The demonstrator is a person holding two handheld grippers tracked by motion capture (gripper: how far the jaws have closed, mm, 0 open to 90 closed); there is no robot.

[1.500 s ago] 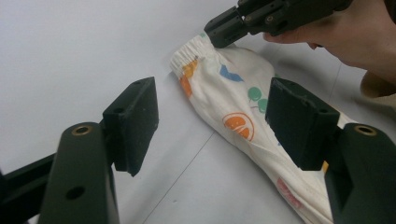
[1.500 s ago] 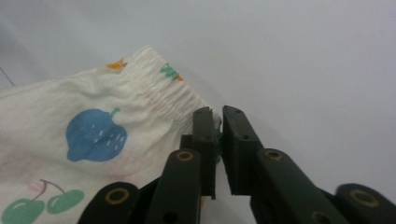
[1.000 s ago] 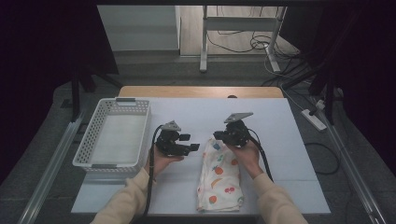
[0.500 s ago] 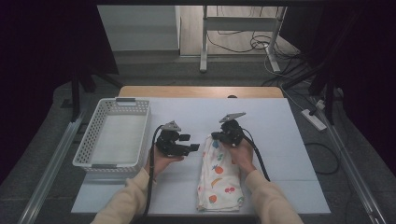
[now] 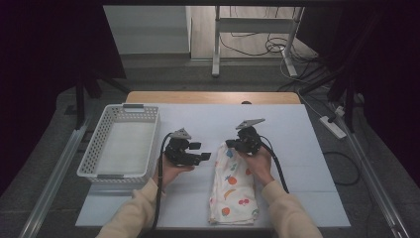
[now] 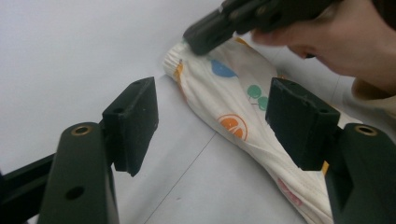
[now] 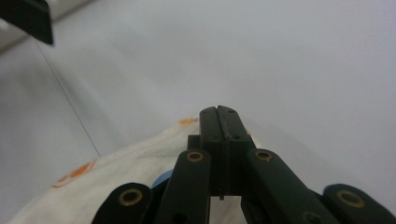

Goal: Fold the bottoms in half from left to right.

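Observation:
A white cloth (image 5: 233,183) printed with fruit lies lengthwise on the pale table (image 5: 297,148), near its front edge. My right gripper (image 5: 229,144) is at the cloth's far end, its jaws pressed together on the gathered edge there. From the right gripper view, those jaws (image 7: 219,114) meet with no gap just over the cloth (image 7: 116,168). My left gripper (image 5: 202,150) is held a little left of the cloth, jaws apart and empty. In its own view the left gripper (image 6: 210,112) frames the cloth (image 6: 233,102), with the right gripper (image 6: 196,39) beyond.
A white perforated basket (image 5: 89,148) stands empty at the table's left side. A wooden strip runs along the table's far edge (image 5: 213,96). Beyond it are a metal stand and cables on the floor.
The right gripper has edged slightly left at the cloth's far end. The left gripper has kept still.

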